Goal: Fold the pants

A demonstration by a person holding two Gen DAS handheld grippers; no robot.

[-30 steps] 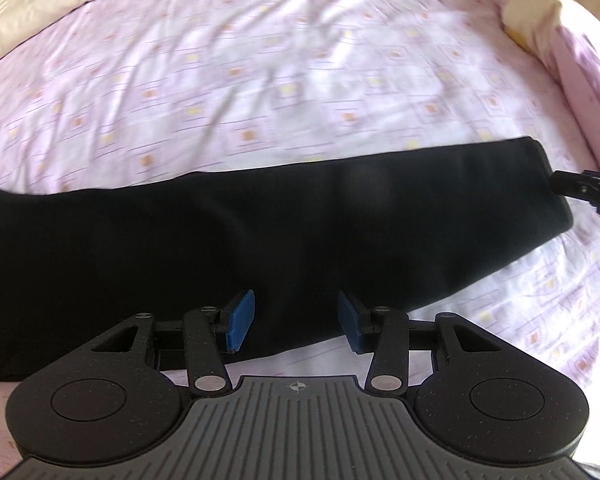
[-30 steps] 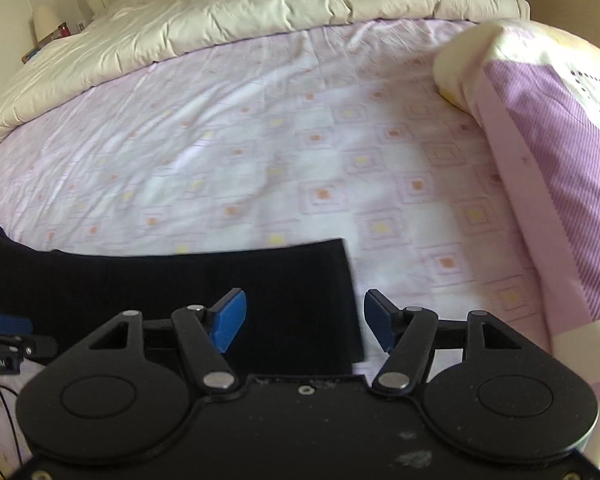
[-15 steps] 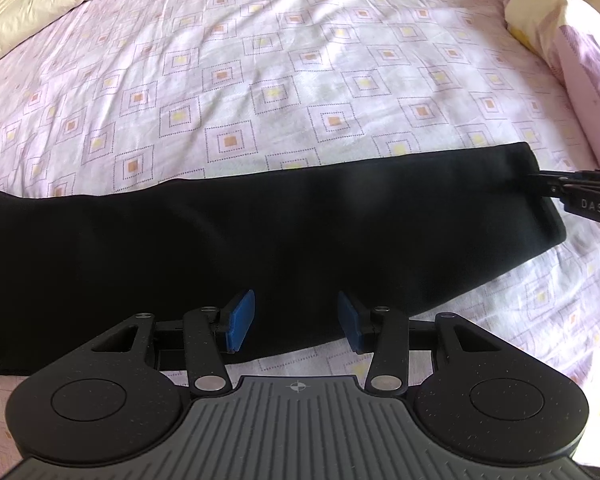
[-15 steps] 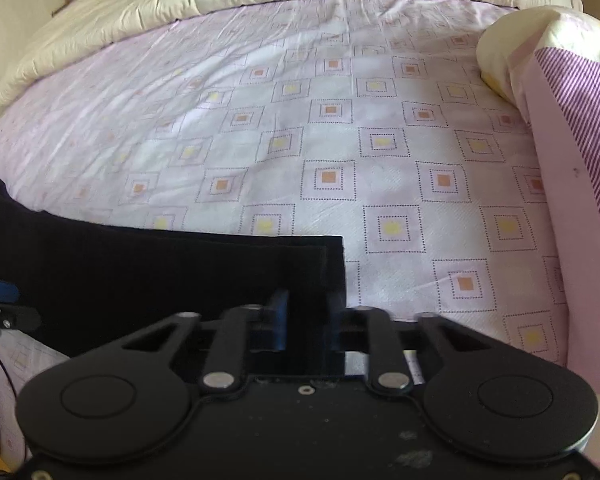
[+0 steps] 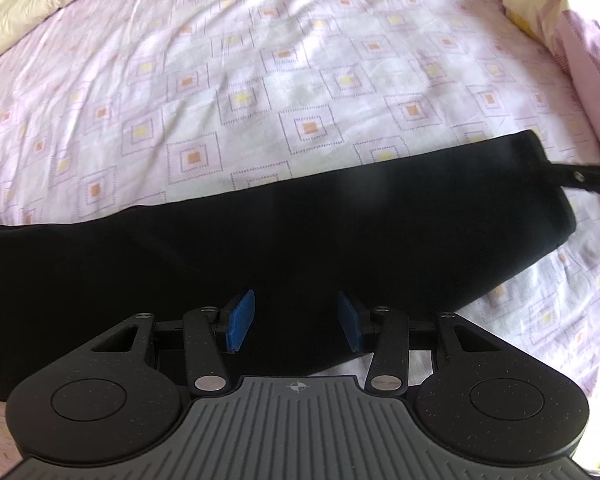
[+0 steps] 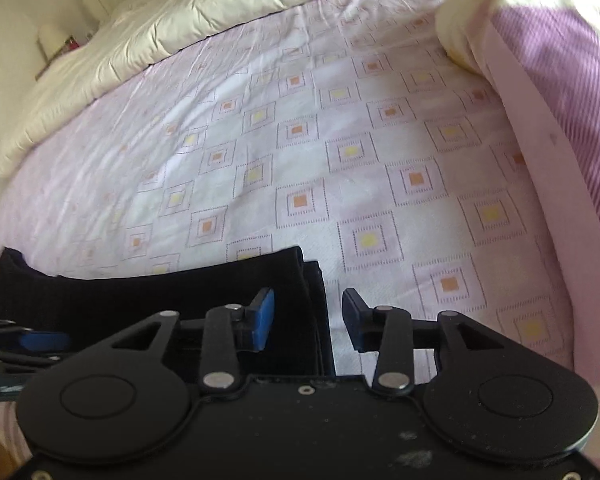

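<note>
- Pants (image 5: 284, 236): black, lay flat in a long band across the pink patterned bedsheet (image 5: 260, 92), hem end to the right, near the striped pillow (image 6: 560, 100).
- Left gripper (image 5: 296, 322): released, blue pads (image 5: 240, 320) spread wide, w/ pants fabric between & under them, near the garment's front edge at mid-length.
- Right gripper (image 6: 308, 318): also released, jaws apart straddling the hem edge; left pad over black cloth, right pad over bare sheet.
- Hem showed two layers stacked, edges slightly offset.
- Cream duvet (image 6: 180, 28) bunched along the far side of the bed.
- Frames somewhat blurred.
</note>
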